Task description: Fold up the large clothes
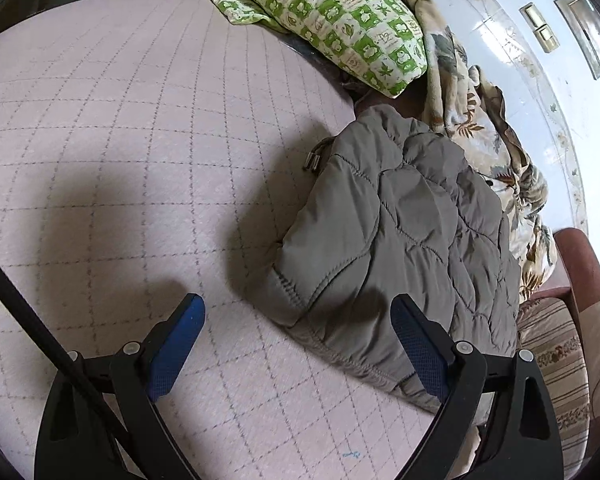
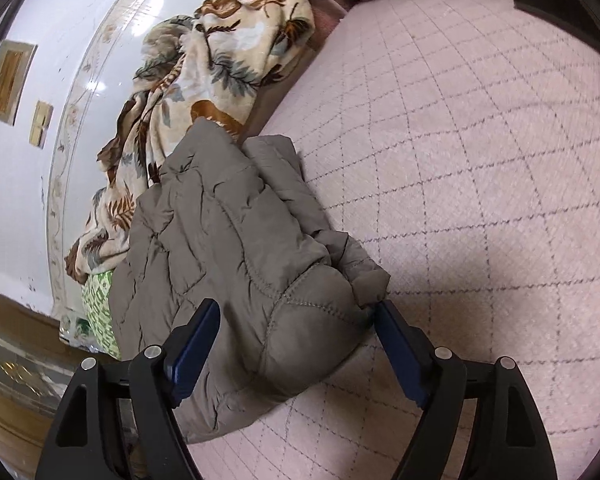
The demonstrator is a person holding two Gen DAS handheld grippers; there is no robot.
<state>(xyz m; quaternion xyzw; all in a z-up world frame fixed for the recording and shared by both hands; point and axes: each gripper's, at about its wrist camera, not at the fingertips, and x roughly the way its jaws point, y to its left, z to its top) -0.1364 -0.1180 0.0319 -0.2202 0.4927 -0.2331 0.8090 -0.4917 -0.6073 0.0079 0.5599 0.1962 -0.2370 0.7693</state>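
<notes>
Currently | step: folded grey jacket judged just set down at the bed edge beside a floral blanket | right gripper fingers apart around its corner, unclamped; left gripper fingers apart, empty | next: withdrawal advised without snagging fabric.

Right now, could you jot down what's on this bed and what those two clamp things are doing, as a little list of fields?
surface: pink quilted bed cover
garment: grey quilted jacket, bunched up near the cover's edge
behind it: leaf-print blanket and green patterned pillow
left gripper: open, jacket's edge between its fingers, not pinched
right gripper: open, a puffy jacket fold between its fingers, not clamped
folding: not visibly done
</notes>
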